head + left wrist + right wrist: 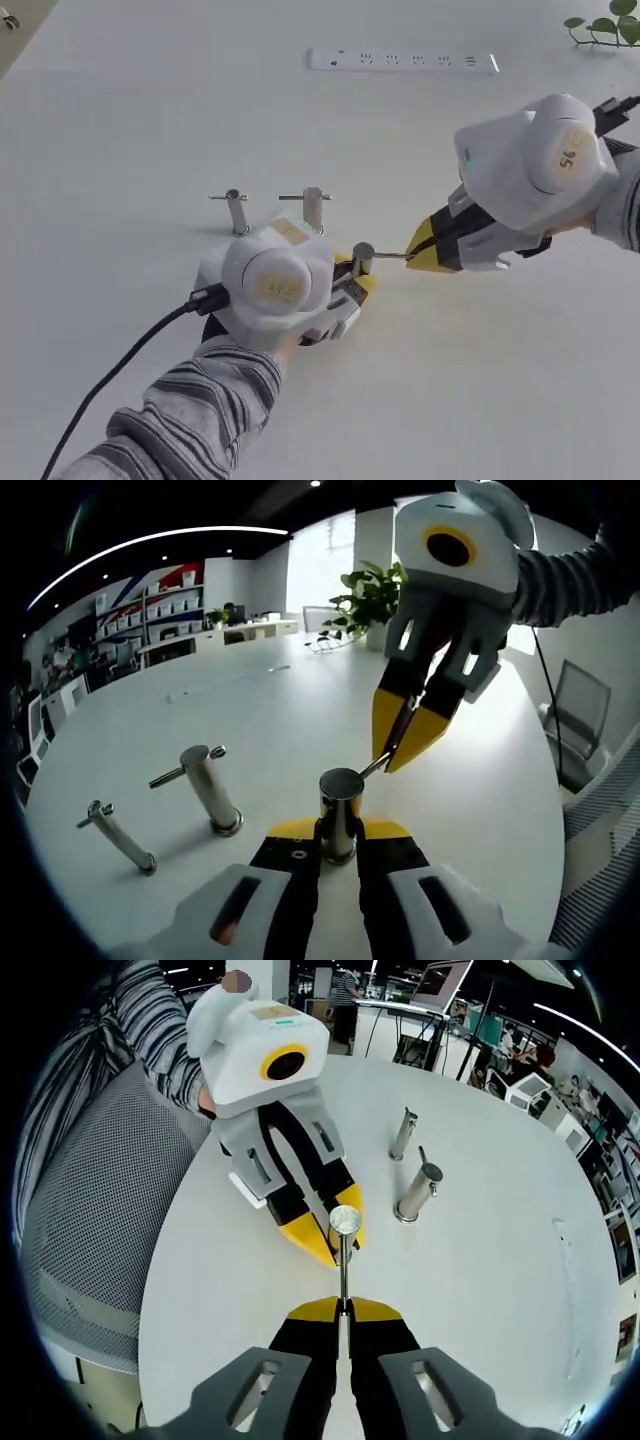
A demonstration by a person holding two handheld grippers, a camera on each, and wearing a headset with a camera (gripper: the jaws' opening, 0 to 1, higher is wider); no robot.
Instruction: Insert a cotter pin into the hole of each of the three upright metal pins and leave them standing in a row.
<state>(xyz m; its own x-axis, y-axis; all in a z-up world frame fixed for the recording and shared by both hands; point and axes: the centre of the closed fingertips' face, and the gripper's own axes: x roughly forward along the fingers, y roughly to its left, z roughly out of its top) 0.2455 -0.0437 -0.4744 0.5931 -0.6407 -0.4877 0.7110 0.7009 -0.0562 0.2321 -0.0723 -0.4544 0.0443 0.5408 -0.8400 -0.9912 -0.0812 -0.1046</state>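
On the white table, near its middle, the left gripper has its yellow-tipped fingers pressed against the lower shaft of the third metal pin. The pin stands upright between them, its round head clear above the jaws. From the right, the right gripper pinches one end of a cotter pin between fingers closed tight on it. The thin rod lies level and points straight at the held pin. Its free tip meets the shaft just under the head - whether it has entered the hole I cannot tell.

Behind the left gripper stand the left rear pin and the right rear pin. Both are upright, near each other and pierced crosswise near the top. The held pin sits in front of them and to their right, a little apart. A striped sleeve leads up to the left gripper, and a black cable trails from it. A white power strip lies far back on the table.
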